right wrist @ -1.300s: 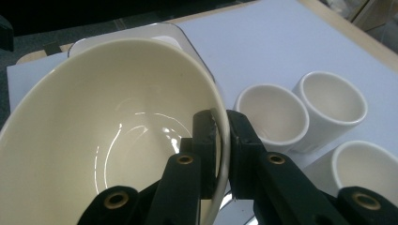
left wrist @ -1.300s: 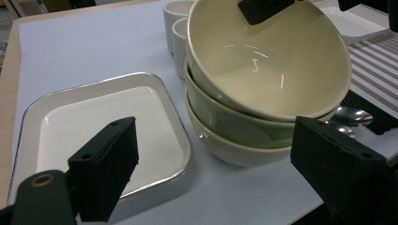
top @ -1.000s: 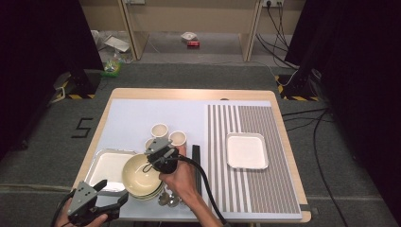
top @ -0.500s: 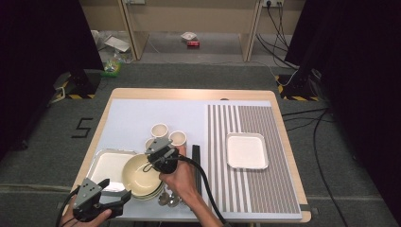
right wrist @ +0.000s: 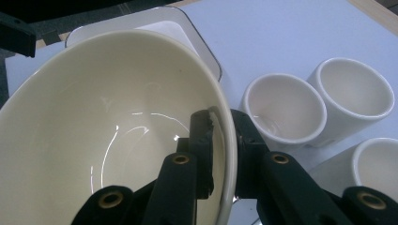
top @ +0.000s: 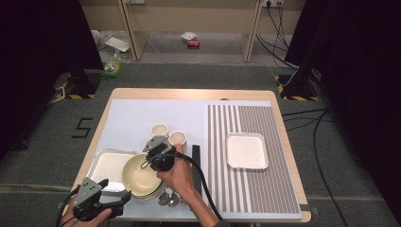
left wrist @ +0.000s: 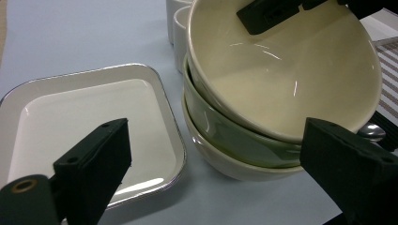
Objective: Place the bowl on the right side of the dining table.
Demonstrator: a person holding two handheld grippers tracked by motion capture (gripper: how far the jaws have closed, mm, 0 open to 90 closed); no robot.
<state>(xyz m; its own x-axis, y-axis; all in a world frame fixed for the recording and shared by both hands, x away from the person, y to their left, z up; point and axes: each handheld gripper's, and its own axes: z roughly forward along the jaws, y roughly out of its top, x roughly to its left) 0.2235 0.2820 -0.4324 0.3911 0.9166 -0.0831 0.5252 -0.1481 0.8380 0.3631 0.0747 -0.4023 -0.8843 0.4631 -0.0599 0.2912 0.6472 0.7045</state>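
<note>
Right gripper view – top bowl [right wrist: 117, 140] empty, rim pinched by right gripper [right wrist: 223, 140].

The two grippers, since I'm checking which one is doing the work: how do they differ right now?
The right gripper is shut on the rim of the top bowl, one jaw inside and one outside; the left gripper is open and holds nothing, its jaws having just opened wider. The right gripper is over the stack of bowls, tilting the top bowl; the left gripper is at the table's near edge, beside the tray. Both have black jaws.
</note>
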